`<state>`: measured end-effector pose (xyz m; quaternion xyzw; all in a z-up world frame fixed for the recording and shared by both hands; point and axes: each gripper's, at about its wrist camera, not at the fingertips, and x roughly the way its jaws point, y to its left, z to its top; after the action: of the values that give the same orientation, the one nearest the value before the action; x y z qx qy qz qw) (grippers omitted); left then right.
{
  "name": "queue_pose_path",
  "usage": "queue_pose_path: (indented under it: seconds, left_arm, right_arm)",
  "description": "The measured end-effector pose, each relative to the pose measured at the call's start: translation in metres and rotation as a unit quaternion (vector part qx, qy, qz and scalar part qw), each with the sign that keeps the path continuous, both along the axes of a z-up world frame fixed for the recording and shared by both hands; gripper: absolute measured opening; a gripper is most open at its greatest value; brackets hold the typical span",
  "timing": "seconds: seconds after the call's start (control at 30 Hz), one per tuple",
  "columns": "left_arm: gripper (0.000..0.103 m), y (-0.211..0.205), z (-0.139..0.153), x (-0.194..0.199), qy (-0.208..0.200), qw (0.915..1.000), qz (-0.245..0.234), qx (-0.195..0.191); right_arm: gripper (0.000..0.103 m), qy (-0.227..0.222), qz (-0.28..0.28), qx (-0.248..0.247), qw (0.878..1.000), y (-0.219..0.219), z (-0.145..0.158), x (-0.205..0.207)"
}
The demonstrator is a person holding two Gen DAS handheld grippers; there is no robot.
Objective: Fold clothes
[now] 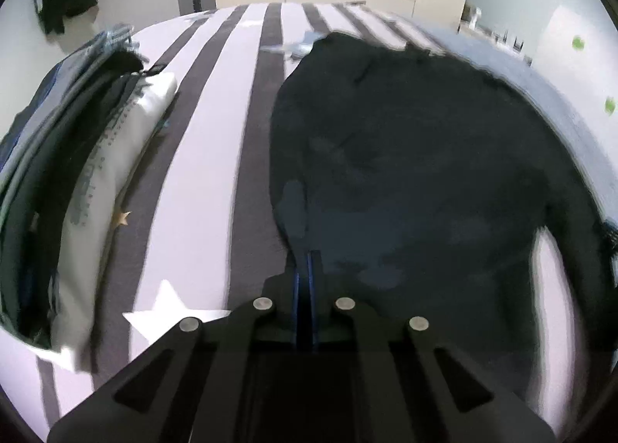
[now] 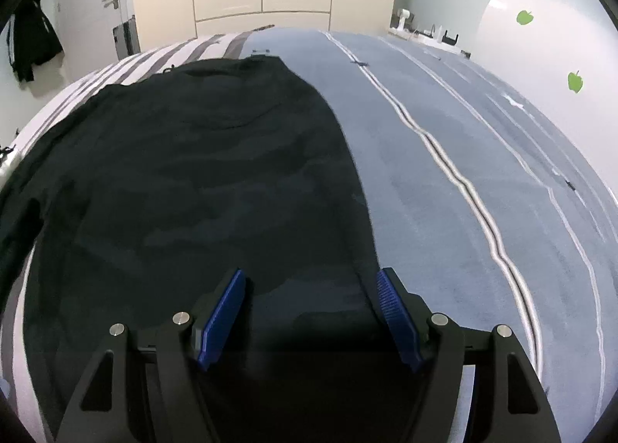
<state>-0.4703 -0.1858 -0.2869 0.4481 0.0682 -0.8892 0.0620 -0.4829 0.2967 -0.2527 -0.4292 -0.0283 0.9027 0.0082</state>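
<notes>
both grippers over dark garment (image 2: pixel 193 172): left gripper (image 1: pixel 308 261) clenched, right gripper (image 2: pixel 309 288) released.

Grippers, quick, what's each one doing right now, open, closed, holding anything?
Left gripper: shut, at the near edge of the dark shirt; a pinch on it cannot be told.
Right gripper: open over the shirt, holding nothing.

Matt dark cloth garment (image 2: pixel 185 180), soft striped cotton-like bedcover (image 1: pixel 216 157), ribbed blue pads (image 2: pixel 396 311)
</notes>
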Motion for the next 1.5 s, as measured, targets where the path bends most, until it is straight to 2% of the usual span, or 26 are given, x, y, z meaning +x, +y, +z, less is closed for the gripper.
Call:
queue_pose_path:
  seconds: [0.13, 0.27, 0.4, 0.57, 0.7, 0.77, 0.83, 0.93, 0.97, 1.0, 1.07, 1.1, 1.13, 1.17, 1.23, 1.27, 1.37, 1.5]
  left_arm:
    - [0.002, 0.043, 0.043, -0.002, 0.036, 0.9988, -0.023, 0.024]
    - [0.002, 0.114, 0.082, -0.011, 0.058, 0.9949, -0.052, 0.063]
    - [0.002, 0.197, 0.095, -0.035, 0.063, 0.9901, -0.076, 0.1]
    - [0.002, 0.309, 0.093, -0.068, 0.053, 0.9829, -0.086, 0.154]
    - [0.002, 0.39, 0.079, -0.101, 0.041, 0.9787, -0.108, 0.17]
    - [0.004, 0.418, 0.056, -0.119, -0.003, 0.979, -0.111, 0.171]
    - [0.02, 0.438, 0.03, -0.134, -0.053, 0.9771, -0.111, 0.173]
    - [0.039, 0.429, 0.024, -0.13, -0.062, 0.9695, -0.103, 0.214]
    - [0.045, 0.421, 0.029, -0.125, -0.056, 0.9695, -0.098, 0.218]
    - [0.055, 0.41, 0.039, -0.116, -0.042, 0.9703, -0.097, 0.218]
    - [0.066, 0.382, 0.061, -0.098, -0.008, 0.9709, -0.098, 0.218]
    - [0.074, 0.365, 0.071, -0.087, 0.006, 0.9734, -0.092, 0.21]
    - [0.077, 0.347, 0.079, -0.076, 0.018, 0.9766, -0.083, 0.198]
    - [0.078, 0.329, 0.087, -0.066, 0.029, 0.9794, -0.073, 0.186]
    - [0.078, 0.284, 0.093, -0.051, 0.037, 0.981, -0.101, 0.162]
    - [0.078, 0.263, 0.091, -0.044, 0.033, 0.9843, -0.093, 0.147]
    - [0.078, 0.2, 0.076, -0.023, 0.01, 0.9938, -0.03, 0.107]
    - [0.078, 0.122, 0.054, 0.008, -0.024, 0.9934, 0.05, 0.101]
  right_arm:
    - [0.067, -0.001, -0.011, -0.014, 1.0, 0.029, 0.01, 0.004]
    - [0.067, 0.001, -0.013, -0.027, 1.0, 0.062, 0.022, 0.009]
    - [0.067, 0.0, 0.005, -0.034, 0.999, 0.086, 0.035, 0.014]
    - [0.067, -0.001, 0.02, -0.065, 0.998, 0.126, 0.054, 0.02]
    - [0.067, -0.008, 0.034, -0.08, 0.996, 0.157, 0.059, 0.02]
    - [0.067, -0.01, 0.039, -0.078, 0.996, 0.168, 0.058, 0.019]
    - [0.067, -0.015, 0.042, -0.08, 0.996, 0.178, 0.055, 0.018]
    - [0.067, -0.021, 0.045, -0.088, 0.995, 0.185, 0.049, 0.017]
    - [0.067, -0.023, 0.046, -0.091, 0.995, 0.186, 0.047, 0.016]
    - [0.067, -0.026, 0.048, -0.095, 0.994, 0.187, 0.045, 0.016]
    - [0.067, -0.029, 0.055, -0.103, 0.993, 0.183, 0.042, 0.016]
    - [0.067, -0.029, 0.062, -0.108, 0.992, 0.177, 0.042, 0.016]
    - [0.067, -0.03, 0.068, -0.112, 0.991, 0.171, 0.041, 0.016]
    - [0.067, -0.031, 0.075, -0.115, 0.99, 0.164, 0.041, 0.017]
    - [0.067, -0.027, 0.088, -0.124, 0.988, 0.143, 0.044, 0.018]
    - [0.067, -0.026, 0.093, -0.129, 0.987, 0.133, 0.045, 0.019]
    - [0.067, -0.033, 0.107, -0.134, 0.985, 0.105, 0.043, 0.016]
    - [0.067, -0.044, 0.109, -0.124, 0.985, 0.077, 0.037, 0.011]
